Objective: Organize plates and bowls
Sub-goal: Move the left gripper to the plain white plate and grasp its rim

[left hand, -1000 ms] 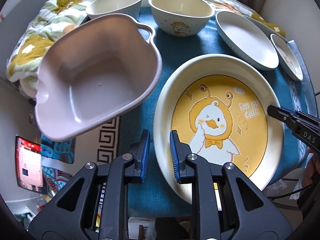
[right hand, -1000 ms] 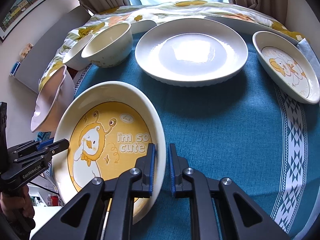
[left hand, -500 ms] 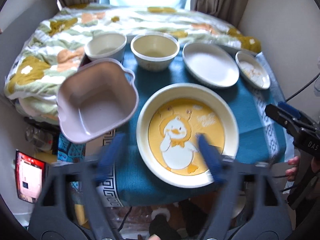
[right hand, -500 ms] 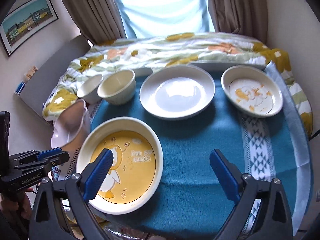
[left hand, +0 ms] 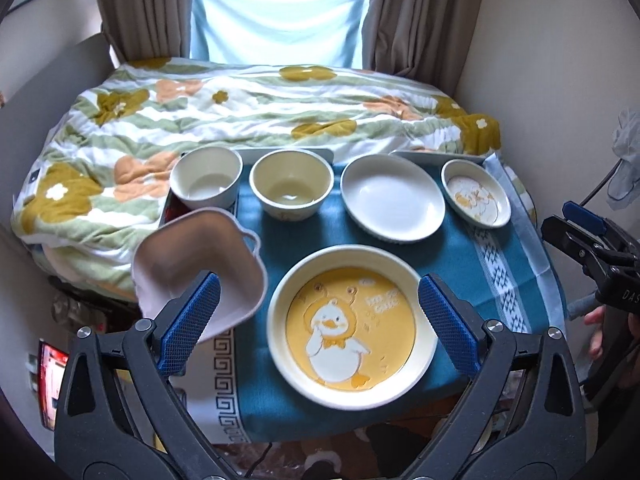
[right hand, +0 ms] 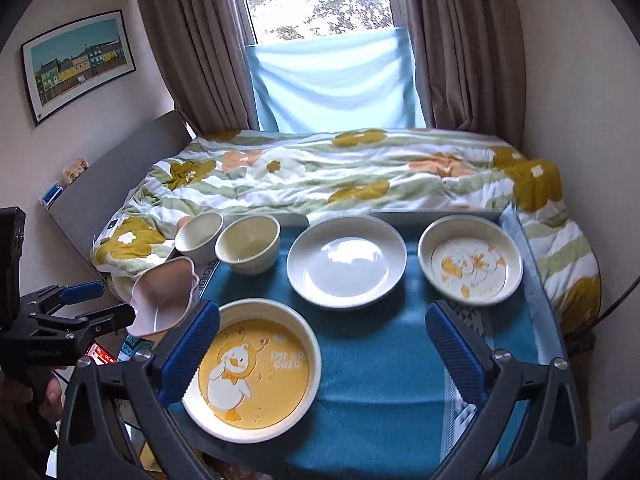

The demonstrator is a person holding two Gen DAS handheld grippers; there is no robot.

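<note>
While both claws gape wide, empty: left claw (left hand: 318, 322), right claw (right hand: 320, 346) hover above duck plate (left hand: 352, 324) at near edge of blue-clothed surface (right hand: 384, 344); bowls, plates behind.

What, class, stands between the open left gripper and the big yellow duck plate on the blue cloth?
Nothing visible does. The left gripper hangs open above the yellow duck plate, with no dish between them. The pink handled dish sits off to the plate's left.

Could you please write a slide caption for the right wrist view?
Right gripper open above the teal tablecloth, flanked by the yellow duck plate; bowls and plates behind.
</note>
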